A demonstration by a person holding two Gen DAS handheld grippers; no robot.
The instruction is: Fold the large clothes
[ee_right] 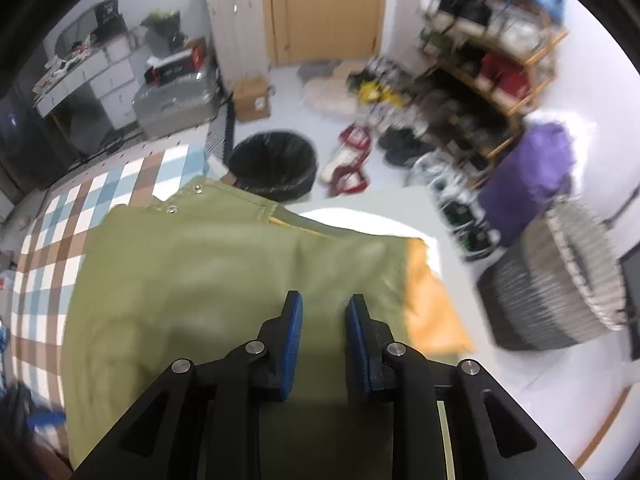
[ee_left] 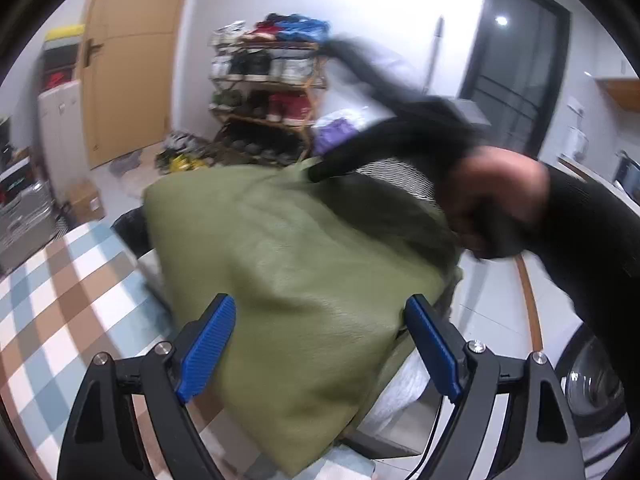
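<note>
My left claw [ee_left: 320, 344] gapes wide over the green jacket [ee_left: 296, 256], empty. Right claw [ee_right: 324, 340] narrow, nothing pinched, above the same jacket heaped on the checked bed [ee_right: 52, 240]. Risk: the slippery bulk slides off the edge toward the bin [ee_right: 272, 164]

One olive-green garment [ee_right: 224, 280] lay on one checked cloth [ee_right: 52, 240]. Two grippers showed, the left gripper [ee_left: 320, 316] and the right gripper [ee_right: 324, 312], each with two blue pads. Beyond stood one black bin [ee_right: 272, 160], one shoe rack [ee_left: 268, 84], one woven basket [ee_right: 560, 280] and one wooden door [ee_right: 328, 8].
</note>
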